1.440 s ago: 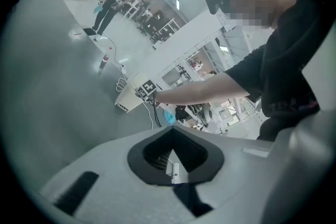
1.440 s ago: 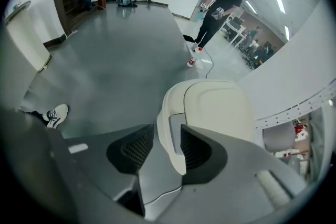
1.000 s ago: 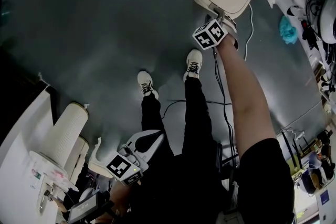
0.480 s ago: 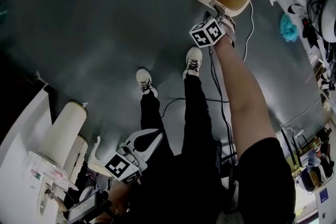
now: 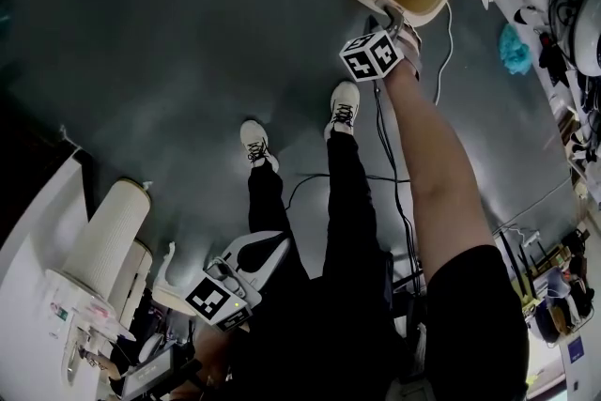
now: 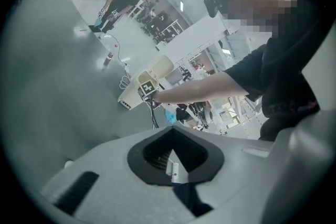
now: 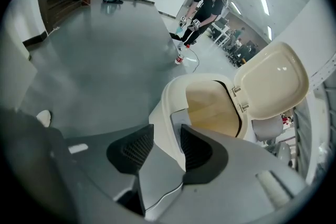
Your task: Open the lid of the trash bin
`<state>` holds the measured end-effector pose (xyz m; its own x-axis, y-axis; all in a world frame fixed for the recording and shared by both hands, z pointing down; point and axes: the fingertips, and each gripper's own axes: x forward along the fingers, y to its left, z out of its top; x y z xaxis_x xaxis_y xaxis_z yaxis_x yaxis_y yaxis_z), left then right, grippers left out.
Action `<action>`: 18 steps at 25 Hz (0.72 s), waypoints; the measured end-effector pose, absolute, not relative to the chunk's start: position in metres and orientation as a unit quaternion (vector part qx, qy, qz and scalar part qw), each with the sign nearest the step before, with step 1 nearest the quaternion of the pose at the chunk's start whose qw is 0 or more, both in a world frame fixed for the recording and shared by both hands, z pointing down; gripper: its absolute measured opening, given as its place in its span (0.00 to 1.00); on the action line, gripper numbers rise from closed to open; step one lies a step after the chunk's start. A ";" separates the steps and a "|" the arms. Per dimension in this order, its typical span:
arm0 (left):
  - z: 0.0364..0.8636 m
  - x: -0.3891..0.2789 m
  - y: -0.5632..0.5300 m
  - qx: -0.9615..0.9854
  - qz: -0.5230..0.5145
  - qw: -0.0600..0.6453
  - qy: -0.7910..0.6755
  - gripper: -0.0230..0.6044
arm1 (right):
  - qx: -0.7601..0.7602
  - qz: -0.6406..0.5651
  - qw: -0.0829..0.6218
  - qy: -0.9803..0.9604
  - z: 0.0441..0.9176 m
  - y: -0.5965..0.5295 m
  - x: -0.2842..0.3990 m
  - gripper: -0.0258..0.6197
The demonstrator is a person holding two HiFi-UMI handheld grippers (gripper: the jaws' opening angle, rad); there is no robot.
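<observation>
While open, trash bin (image 7: 167,105) with lid (image 7: 273,81) up behind.

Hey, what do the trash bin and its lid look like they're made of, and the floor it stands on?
Trash bin: probably moulded plastic, cream, smooth with a soft sheen and rounded edges.
Lid: seemingly the same plastic, one smooth piece with bright glossy highlights.
Floor: grey, seamless and faintly reflective; perhaps coated concrete or vinyl, hard to tell.
</observation>
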<state>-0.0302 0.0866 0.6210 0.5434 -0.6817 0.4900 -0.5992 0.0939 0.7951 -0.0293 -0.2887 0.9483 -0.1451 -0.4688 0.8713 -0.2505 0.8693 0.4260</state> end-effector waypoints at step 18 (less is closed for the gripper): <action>0.575 -0.027 0.090 0.689 -0.059 0.528 -0.493 0.04 | 0.267 0.131 0.481 -0.824 0.866 -0.287 -0.025 0.05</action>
<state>-0.0273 0.0901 0.5749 0.5077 -0.7411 0.4392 -0.6167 0.0433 0.7860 -0.0245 -0.2868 0.8662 -0.3941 -0.3137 0.8639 -0.5668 0.8229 0.0402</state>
